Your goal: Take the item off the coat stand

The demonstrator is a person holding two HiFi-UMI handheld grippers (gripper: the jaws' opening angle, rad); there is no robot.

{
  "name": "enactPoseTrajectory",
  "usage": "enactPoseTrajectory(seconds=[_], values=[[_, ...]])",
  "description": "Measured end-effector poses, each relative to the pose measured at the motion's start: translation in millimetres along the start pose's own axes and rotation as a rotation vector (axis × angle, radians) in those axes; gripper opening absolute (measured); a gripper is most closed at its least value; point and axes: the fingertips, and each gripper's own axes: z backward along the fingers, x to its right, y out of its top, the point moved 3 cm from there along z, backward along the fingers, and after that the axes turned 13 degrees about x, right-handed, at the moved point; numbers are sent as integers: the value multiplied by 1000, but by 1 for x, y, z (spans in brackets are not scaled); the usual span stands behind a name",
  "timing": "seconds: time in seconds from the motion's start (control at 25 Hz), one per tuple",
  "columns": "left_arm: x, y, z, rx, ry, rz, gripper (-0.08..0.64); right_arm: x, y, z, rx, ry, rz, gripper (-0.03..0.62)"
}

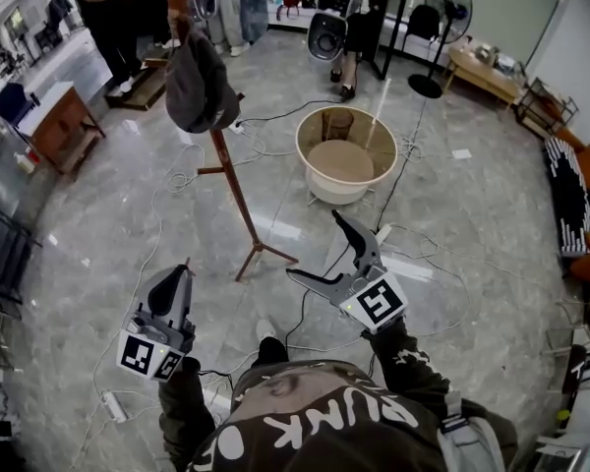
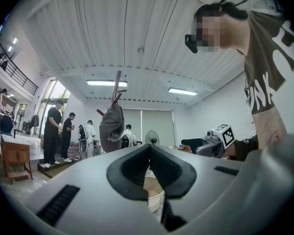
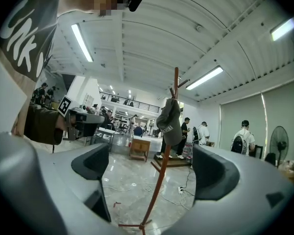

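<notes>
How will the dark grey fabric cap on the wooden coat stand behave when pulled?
The dark grey fabric cap hangs drooping, so it is probably soft and light. The thin wooden coat stand has small feet; a sideways tug might tip it.

Big open hall. Floor point(image 1: 492, 195) is glossy grey marble-pattern tile with cables point(image 1: 275, 116) strewn across it and a power strip point(image 1: 113, 407) lower left. Ceiling point(image 3: 137, 38) is white and ribbed, lit by strip lights point(image 3: 82, 42). Mezzanine railing point(image 3: 118, 101) at the far end, pale curtains point(image 2: 159, 124) on one wall. Furniture: small wooden cabinet point(image 1: 61, 118) on the left, pedestal fan point(image 1: 444, 8) and low wooden table point(image 1: 484, 73) far right, sofa point(image 1: 570, 200) with orange cushions at the right edge. People point(image 1: 108, 13) standing at the back.
</notes>
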Motion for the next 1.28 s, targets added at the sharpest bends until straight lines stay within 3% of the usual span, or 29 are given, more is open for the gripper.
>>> enactPoseTrajectory(seconds=[0.36, 0.64, 1.04, 1.28], values=[[-108, -4, -28, 8, -33, 10, 5, 37, -13, -90, -18, -69, 25, 520], [-161, -12, -42, 12, -58, 16, 5, 52, -22, -131, -39, -90, 38, 520], [-179, -25, -70, 4, -9, 15, 5, 102, -15, -184, 33, 3, -55, 519], [-163, -22, -91, 21, 15, 1, 5, 158, 21, -237, 109, 85, -36, 517]])
